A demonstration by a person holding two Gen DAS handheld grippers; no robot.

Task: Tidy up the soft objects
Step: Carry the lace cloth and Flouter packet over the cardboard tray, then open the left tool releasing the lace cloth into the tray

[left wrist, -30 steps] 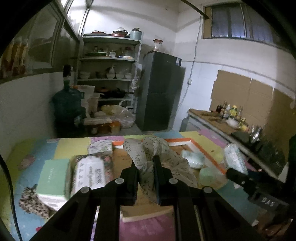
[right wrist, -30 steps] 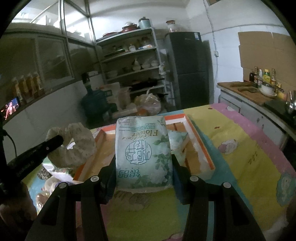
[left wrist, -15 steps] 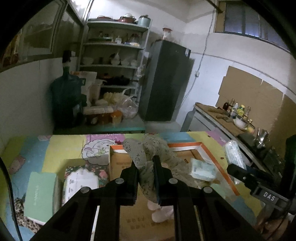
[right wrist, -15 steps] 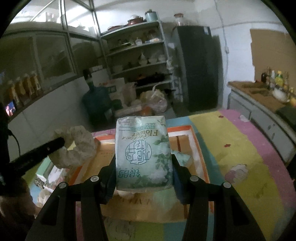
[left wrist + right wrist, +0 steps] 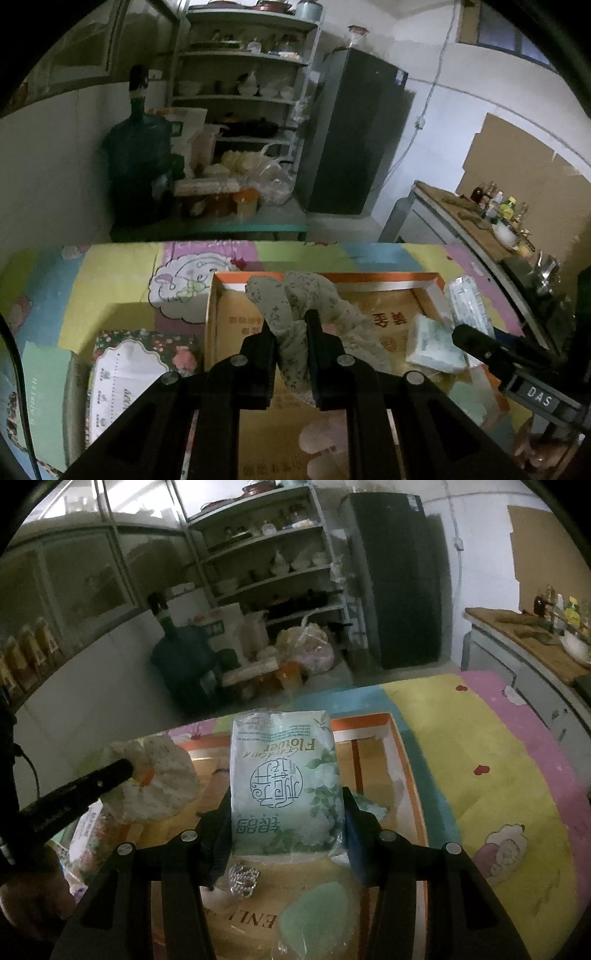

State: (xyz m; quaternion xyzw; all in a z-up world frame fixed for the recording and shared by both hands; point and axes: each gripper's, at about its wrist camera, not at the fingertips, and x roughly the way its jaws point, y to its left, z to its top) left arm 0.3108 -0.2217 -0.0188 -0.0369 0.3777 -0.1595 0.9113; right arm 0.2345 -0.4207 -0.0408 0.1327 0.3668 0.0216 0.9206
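1. Here, I judge the task partly done: my left gripper (image 5: pixel 290 341) is pinching a floral cloth bundle (image 5: pixel 295 306), held above the orange-rimmed cardboard box (image 5: pixel 369 276), and my right gripper (image 5: pixel 286 825) is clamped on a tissue pack (image 5: pixel 284 782) over the same box (image 5: pixel 402 746).
2. Already inside the box, as far as I can see: a small pale-green packet (image 5: pixel 432 345), a green sponge-like pad (image 5: pixel 314 919) and a crinkled shiny item (image 5: pixel 242 878) that I cannot identify.
3. Left to do, I judge: both held items remain to be set down, and a floral-printed pack (image 5: pixel 129 365) lies outside on the patchwork mat (image 5: pixel 110 280), just beside the box.
4. Materials: the cloth is limp, bunched, speckled grey-green fabric, drooping past the jaws; the tissue pack is a glossy plastic-wrapped rectangular block with leaf print, slightly dented where gripped.
5. The box is stiff, flat-walled cardboard; the mat looks smooth and brightly coloured.
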